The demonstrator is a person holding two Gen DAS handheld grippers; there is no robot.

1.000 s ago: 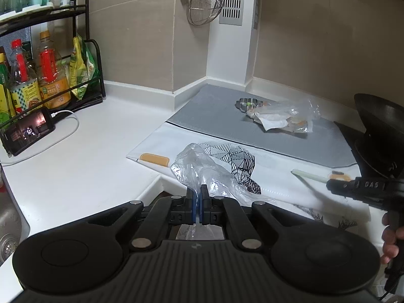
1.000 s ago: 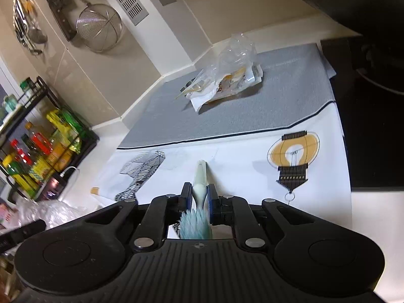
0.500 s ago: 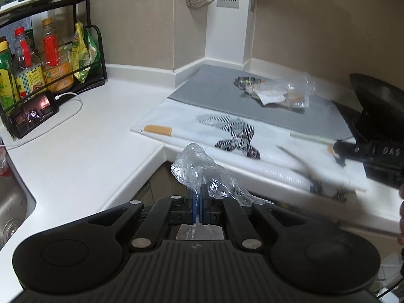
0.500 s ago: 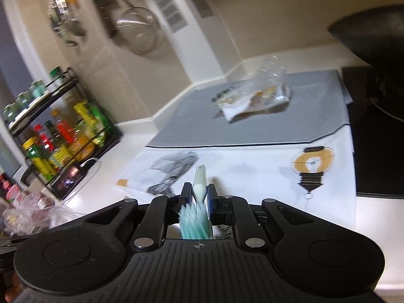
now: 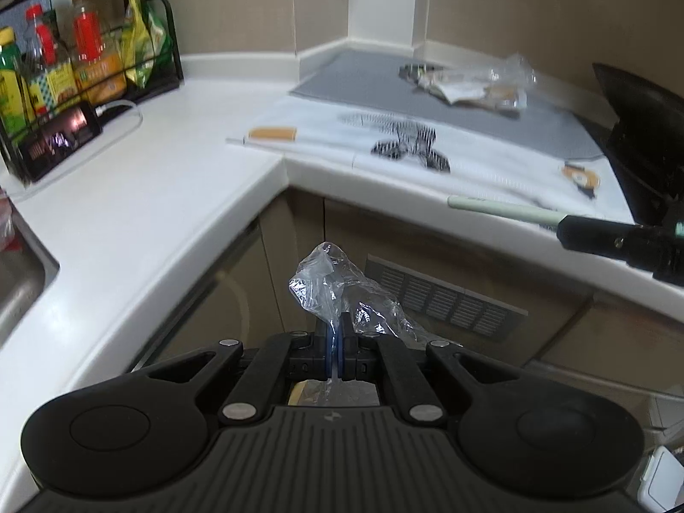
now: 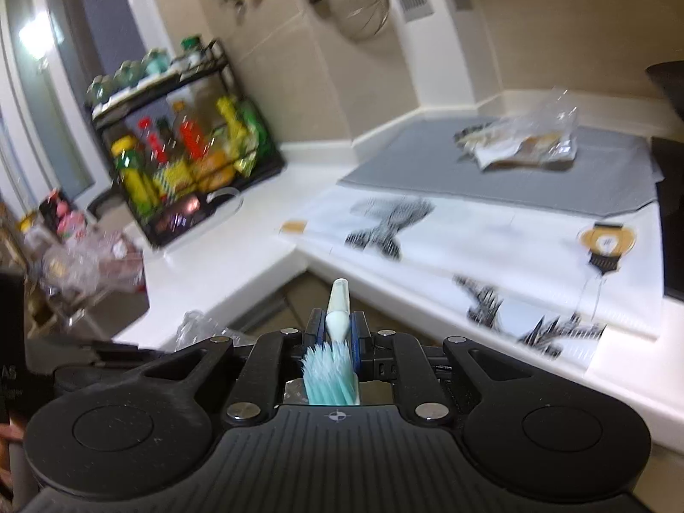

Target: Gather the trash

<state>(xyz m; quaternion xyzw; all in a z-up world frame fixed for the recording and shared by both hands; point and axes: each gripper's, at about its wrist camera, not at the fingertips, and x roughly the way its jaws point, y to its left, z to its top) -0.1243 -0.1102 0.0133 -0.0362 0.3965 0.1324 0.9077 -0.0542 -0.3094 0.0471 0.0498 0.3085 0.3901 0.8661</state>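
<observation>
My left gripper (image 5: 334, 328) is shut on a crumpled clear plastic wrapper (image 5: 337, 295), held out in front of the corner cabinet below the counter edge. My right gripper (image 6: 337, 320) is shut on a pale green toothbrush (image 6: 337, 303); its teal bristles lie back toward the camera and its handle points forward. That toothbrush (image 5: 504, 209) and the right gripper's dark fingers (image 5: 615, 243) show at the right of the left wrist view. A pile of clear bags and paper scraps (image 5: 474, 85) (image 6: 526, 145) lies on the grey mat (image 5: 376, 81).
A white L-shaped counter (image 5: 171, 196) wraps the corner. A black rack of bottles (image 5: 85, 68) and a phone on a cable (image 5: 60, 141) stand at the left. A printed white mat (image 6: 491, 252) covers the counter's front, a black pan (image 5: 641, 128) sits right, a sink (image 5: 17, 282) far left.
Both grippers have pulled back from the counter and off its edge. The left one sank with the wrapper below counter level. The right one swung left and rolled, still carrying the toothbrush.
</observation>
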